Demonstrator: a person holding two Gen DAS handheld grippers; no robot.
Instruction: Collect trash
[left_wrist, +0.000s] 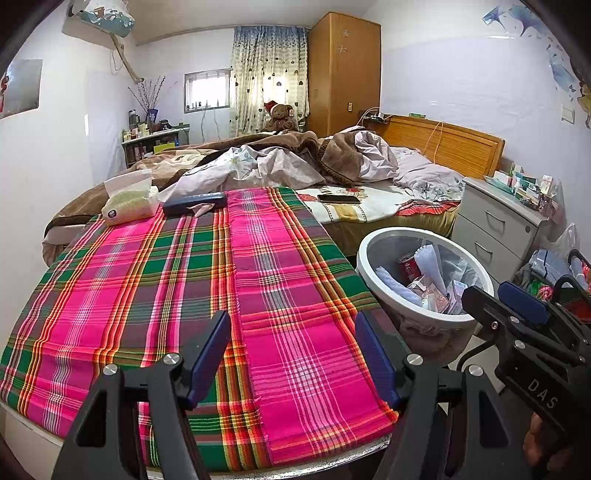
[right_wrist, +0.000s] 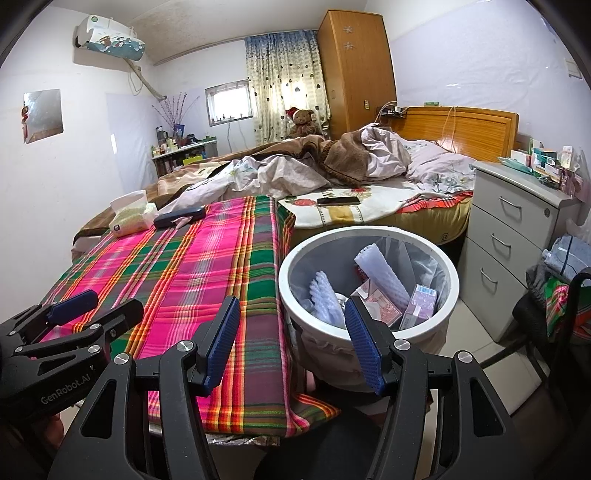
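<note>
A white trash bin lined with a clear bag stands on the floor right of a table with a plaid cloth. It holds foam sleeves, a pink box and a red can. The bin also shows in the left wrist view. My left gripper is open and empty over the cloth's near edge. My right gripper is open and empty, between the cloth's edge and the bin's near rim. Each gripper shows in the other's view, the right one and the left one.
A tissue pack and a dark blue case with a crumpled tissue under it lie at the cloth's far end. A phone lies on the unmade bed. A grey drawer unit with boxes on top stands right of the bin, and bags beside it.
</note>
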